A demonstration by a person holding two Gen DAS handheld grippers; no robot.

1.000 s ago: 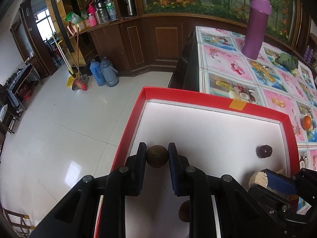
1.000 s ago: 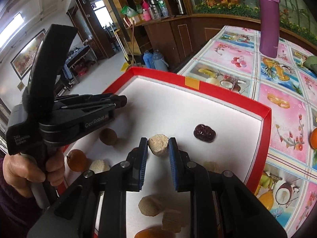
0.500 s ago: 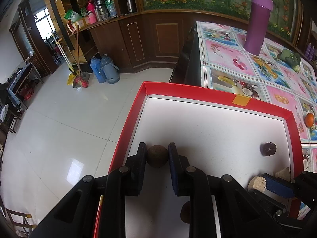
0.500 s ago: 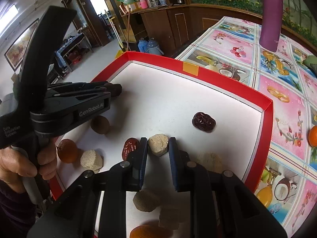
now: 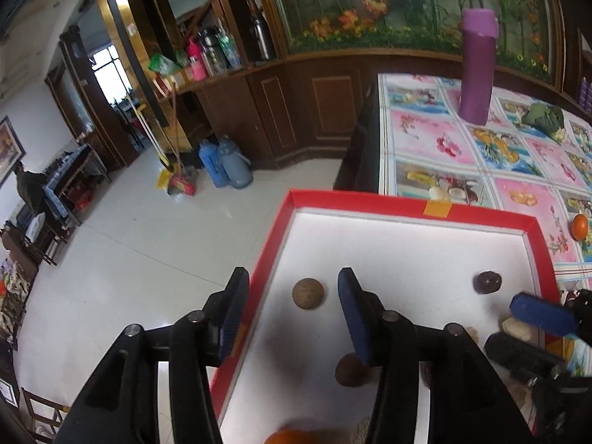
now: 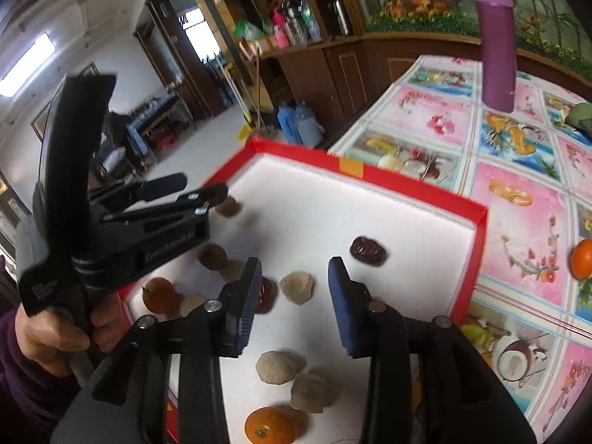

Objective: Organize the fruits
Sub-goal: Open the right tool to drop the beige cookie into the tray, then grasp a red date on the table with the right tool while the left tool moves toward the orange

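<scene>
Blue pads line both claws, and each stands wide with nothing held. The left claw hangs over the near left corner of the red-rimmed tray, its left finger out past the rim above the floor; a round brown fruit lies on the white tray bottom between its fingers, touching neither. A second brown fruit lies nearer the camera, by the right finger. The right claw frames a pale beige lump that rests loose on the tray, clear of both pads. A dark red date sits just beside its left finger, and another dark date lies further out toward the far rim. Nearer the camera are two more beige lumps and an orange. A hand grips the left tool's handle. Beyond the tray, on the flowered surface, a lone orange and a purple bottle stand well apart.
</scene>
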